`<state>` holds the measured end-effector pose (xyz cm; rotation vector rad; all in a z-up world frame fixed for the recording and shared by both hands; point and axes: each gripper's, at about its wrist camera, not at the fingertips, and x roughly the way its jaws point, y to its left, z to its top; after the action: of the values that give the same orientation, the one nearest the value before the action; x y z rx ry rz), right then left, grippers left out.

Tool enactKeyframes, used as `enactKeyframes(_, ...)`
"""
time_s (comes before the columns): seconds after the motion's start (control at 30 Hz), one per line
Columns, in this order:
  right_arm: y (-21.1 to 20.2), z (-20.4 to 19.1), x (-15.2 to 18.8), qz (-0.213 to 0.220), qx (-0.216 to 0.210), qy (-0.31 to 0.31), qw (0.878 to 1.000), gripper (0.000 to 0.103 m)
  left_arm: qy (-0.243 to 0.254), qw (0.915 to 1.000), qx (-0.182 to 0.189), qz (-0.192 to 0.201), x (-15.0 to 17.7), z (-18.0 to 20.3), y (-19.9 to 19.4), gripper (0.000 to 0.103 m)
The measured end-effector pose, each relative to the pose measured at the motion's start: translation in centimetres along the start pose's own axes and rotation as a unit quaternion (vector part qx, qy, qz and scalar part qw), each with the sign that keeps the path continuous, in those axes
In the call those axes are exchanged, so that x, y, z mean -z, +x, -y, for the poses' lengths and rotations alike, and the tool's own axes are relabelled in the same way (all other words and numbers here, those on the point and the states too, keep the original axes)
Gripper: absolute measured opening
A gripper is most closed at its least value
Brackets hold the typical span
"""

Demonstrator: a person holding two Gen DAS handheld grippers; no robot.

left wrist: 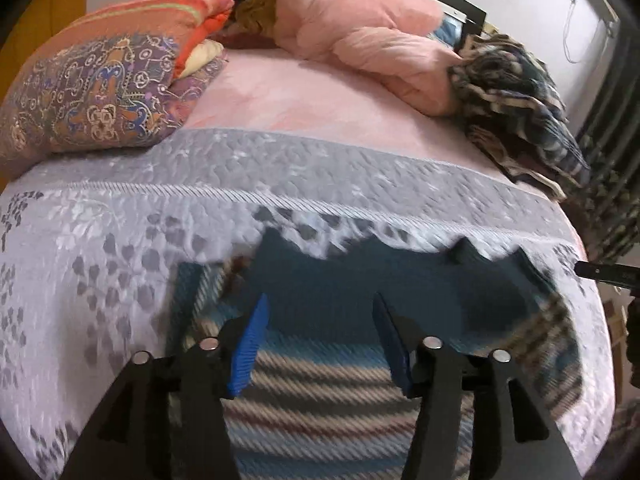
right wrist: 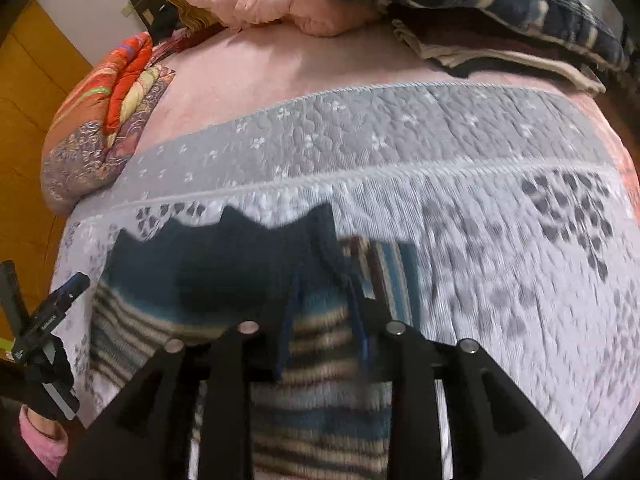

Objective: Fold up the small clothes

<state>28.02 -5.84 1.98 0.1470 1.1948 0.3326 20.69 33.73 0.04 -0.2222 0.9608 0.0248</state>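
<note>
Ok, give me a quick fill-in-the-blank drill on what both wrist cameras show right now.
1. The striped knit garment lies on a grey quilted ____.
2. The left gripper has blue pads, and its jaws are ____.
3. The right gripper hangs over the ____ garment.
4. The fluffy duvet at the back is ____.

Missing words: bedspread; open; striped; pink

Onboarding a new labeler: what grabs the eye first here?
The striped knit garment with its dark teal top, spread on the grey quilt right under both open grippers. Behind it, a pink duvet and plaid blanket are heaped at the bed's far side.
</note>
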Motion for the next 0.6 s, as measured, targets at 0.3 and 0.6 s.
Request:
enactKeyframes(0.3,-0.5,3.1,6.7,-0.046,0.002,0.012,0.999,0.038,-0.001,0.9983,0.05,-0.028,4.3,4.3,-2.0,0.063)
enactKeyframes(0.6,3.1,4.6,10.1,-0.092,-0.016,0.002,0.996,0.035,0.021,0.9979,0.028,-0.056,7.6,5.9,1.4,0.063)
